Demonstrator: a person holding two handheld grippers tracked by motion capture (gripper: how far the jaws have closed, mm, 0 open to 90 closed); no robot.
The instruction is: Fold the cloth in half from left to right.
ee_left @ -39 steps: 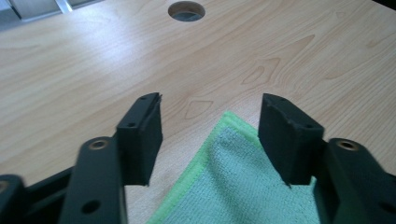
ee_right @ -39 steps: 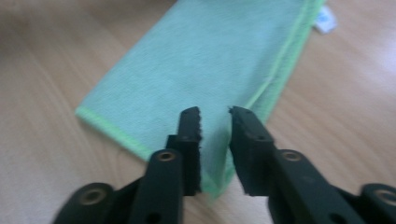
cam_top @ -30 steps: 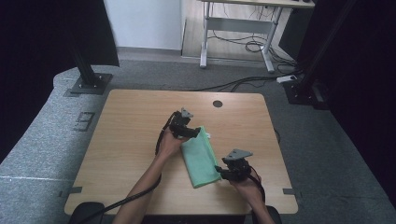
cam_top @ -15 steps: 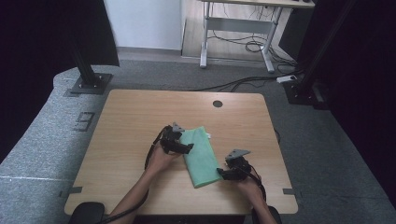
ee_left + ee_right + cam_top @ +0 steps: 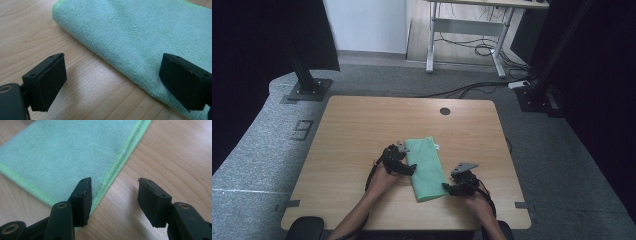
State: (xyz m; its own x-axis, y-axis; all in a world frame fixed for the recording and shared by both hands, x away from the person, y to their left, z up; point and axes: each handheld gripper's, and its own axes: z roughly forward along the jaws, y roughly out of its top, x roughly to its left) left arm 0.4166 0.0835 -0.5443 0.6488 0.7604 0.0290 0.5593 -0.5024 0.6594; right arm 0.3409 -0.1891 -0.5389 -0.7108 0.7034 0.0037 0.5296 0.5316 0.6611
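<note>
The folded green cloth lies flat on the table between my grippers: soft, light, floppy. My left jaws have just spread wide, empty, astride its fold; right jaws half-open at its hemmed edge, best pinched there.

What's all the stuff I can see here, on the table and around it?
cloth: one, mint green, folded into a long strip, lying flat near the front middle of the table
table: one, light wood, with a round dark cable hole near its far edge
desk frame: one, pale metal legs, on the floor beyond the table
cables: several, dark, on the grey carpet behind the table
black stand base: one, on the floor at the far left corner
left claw: one, black, jaws open, at the cloth's left folded edge
right claw: one, black, jaws open astride the cloth's stitched right edge, near the front corner
forearms and hands: two, coming in from the bottom edge
</note>
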